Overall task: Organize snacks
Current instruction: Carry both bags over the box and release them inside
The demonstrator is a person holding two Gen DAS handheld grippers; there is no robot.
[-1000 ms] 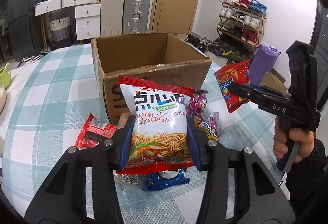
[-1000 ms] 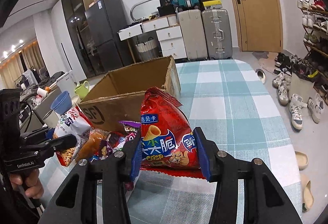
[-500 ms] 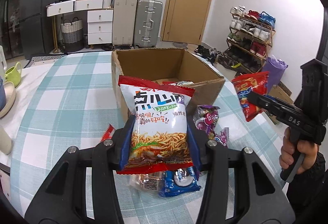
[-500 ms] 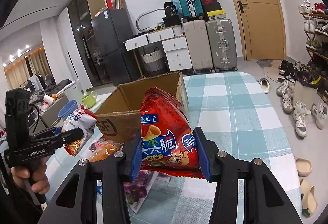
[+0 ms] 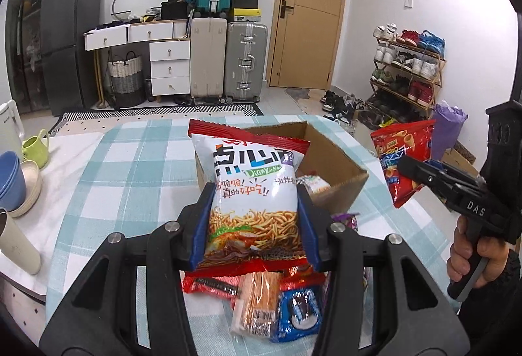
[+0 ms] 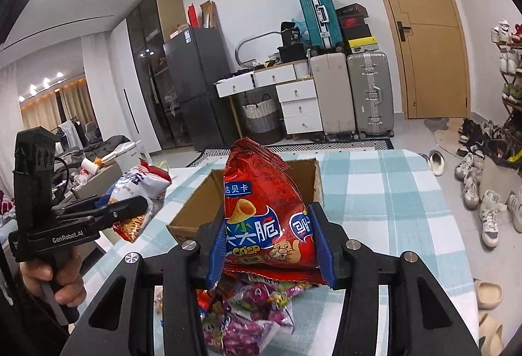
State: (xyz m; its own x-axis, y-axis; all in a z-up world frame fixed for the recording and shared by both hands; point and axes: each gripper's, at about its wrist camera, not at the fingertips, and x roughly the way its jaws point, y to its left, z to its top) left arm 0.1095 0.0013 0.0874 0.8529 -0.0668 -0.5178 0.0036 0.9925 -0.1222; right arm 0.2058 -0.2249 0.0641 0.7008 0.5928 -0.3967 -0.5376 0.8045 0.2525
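Observation:
My left gripper [image 5: 253, 225] is shut on a white noodle-snack bag [image 5: 253, 189] with a red top seal, held upright above the table. My right gripper [image 6: 270, 242] is shut on a red corn-cone crisp bag [image 6: 261, 209]; this red bag [image 5: 399, 157] also shows at the right of the left wrist view. An open cardboard box [image 5: 339, 167] stands on the checked tablecloth just beyond both bags, with a packet visible inside. The box [image 6: 195, 209] lies behind the red bag in the right wrist view.
Loose snacks lie on the cloth below the grippers: a red packet [image 5: 212, 284], a biscuit stick pack [image 5: 257, 300], a blue cookie pack [image 5: 298, 313], purple candy bags [image 6: 248, 313]. Bowls [image 5: 13, 183], a green cup [image 5: 34, 147] and a beige tumbler [image 5: 16, 245] stand at the table's left edge.
Both grippers rose with their bags, so the box now shows from higher up, with its inside in view. More loose snacks show beneath the fingers.

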